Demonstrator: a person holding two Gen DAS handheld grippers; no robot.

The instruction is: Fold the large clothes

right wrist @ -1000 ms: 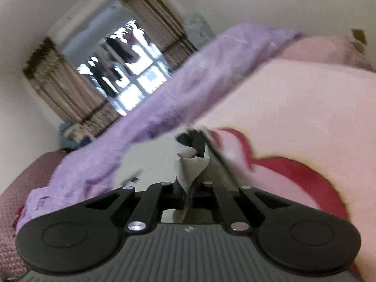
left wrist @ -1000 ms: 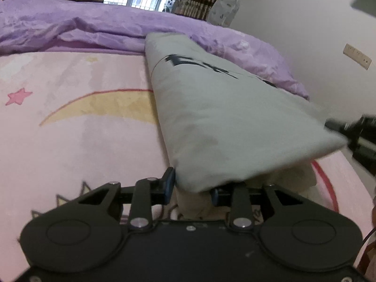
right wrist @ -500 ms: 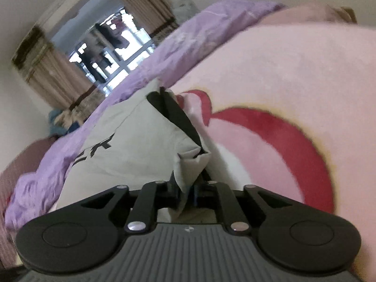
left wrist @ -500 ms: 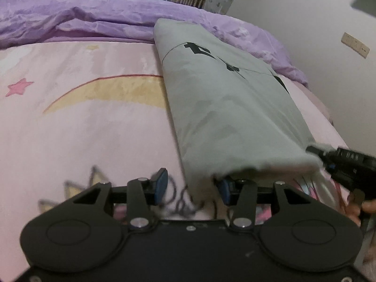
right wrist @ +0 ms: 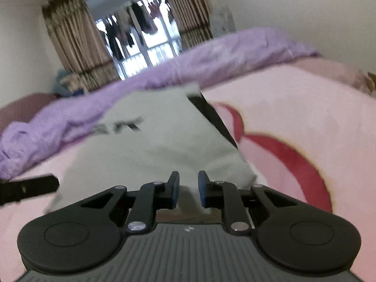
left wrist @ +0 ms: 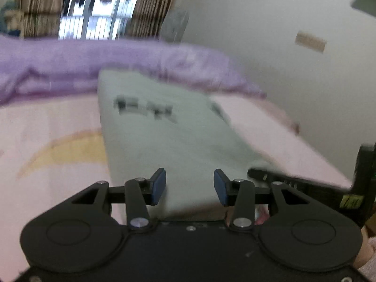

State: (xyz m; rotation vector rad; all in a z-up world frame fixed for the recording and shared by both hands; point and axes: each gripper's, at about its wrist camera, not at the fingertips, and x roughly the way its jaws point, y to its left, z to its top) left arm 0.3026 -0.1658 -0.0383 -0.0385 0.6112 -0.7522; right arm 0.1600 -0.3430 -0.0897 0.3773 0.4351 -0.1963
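A grey-green folded garment (left wrist: 164,141) with black print lies as a long strip on the pink bedspread (left wrist: 47,122). My left gripper (left wrist: 189,186) hovers over its near end. The blue pads stand apart on either side of the cloth without pressing it, and the jaws are closing. In the right wrist view the same garment (right wrist: 152,145) lies ahead of my right gripper (right wrist: 188,189), which is open with a narrow gap and holds nothing. The black fingers of the right gripper (left wrist: 270,176) show at the garment's near right corner. The view is blurred.
A crumpled purple duvet (left wrist: 117,65) runs along the far side of the bed behind the garment. Curtains and a bright window (right wrist: 141,42) are beyond it. A white wall with a socket (left wrist: 310,42) stands to the right. The bedspread bears a yellow moon (left wrist: 65,155) and a red arc (right wrist: 293,159).
The right gripper has let go of the garment's corner and opened. The left gripper has freed the near edge and drawn back and up. The garment now lies flat on the bed.
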